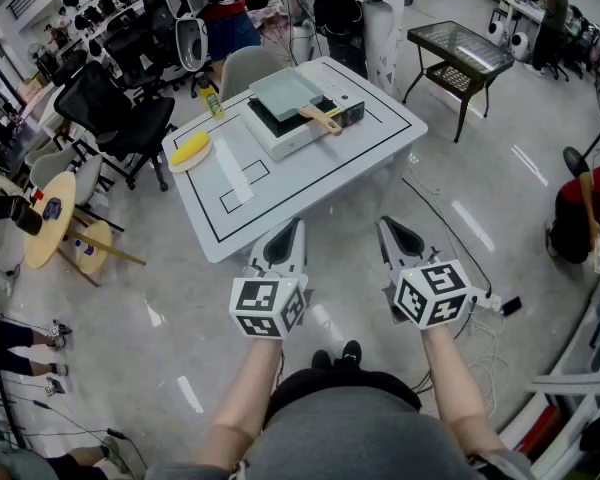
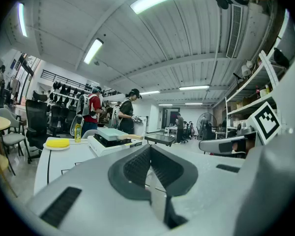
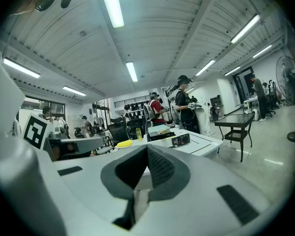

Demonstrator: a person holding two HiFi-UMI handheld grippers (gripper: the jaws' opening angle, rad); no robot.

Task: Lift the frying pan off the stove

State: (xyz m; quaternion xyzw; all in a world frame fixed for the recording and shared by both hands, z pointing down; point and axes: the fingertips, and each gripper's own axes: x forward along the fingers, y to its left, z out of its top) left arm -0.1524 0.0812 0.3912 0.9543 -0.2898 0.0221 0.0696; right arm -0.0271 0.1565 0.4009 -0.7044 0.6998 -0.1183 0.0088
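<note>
**Pan still on the stove, both grippers empty and far short of it**

The left gripper (image 2: 150,150) has its fingers pressed together with nothing between them. The right gripper (image 3: 147,150) is the same, closed on air. Both point about level over the floor, short of the near edge of the white bench (image 1: 320,183) with black lines.

The square pale-green frying pan (image 1: 283,93) lies well ahead of both pairs of fingers, towards the far side of the bench. It sits on the black top of a white box-shaped stove (image 1: 305,140). Its light wooden handle (image 1: 323,120) angles back towards us and to the right, so it lies closer to the right fingers than to the left.

We judge the pan to be stiff metal with some weight. Held by the handle alone, it would want to dip at its far end. The wood should grip better than the smooth rim, so we would take the handle close to the pan body and squeeze firmly.

We see no food in the pan. Its flat pale top could be a cover; we cannot tell. Ahead and left of the left fingers, a round pale plate (image 1: 177,165) carries a yellow oblong object (image 1: 191,149). Beyond it stands a small yellow bottle (image 1: 213,101).
</note>
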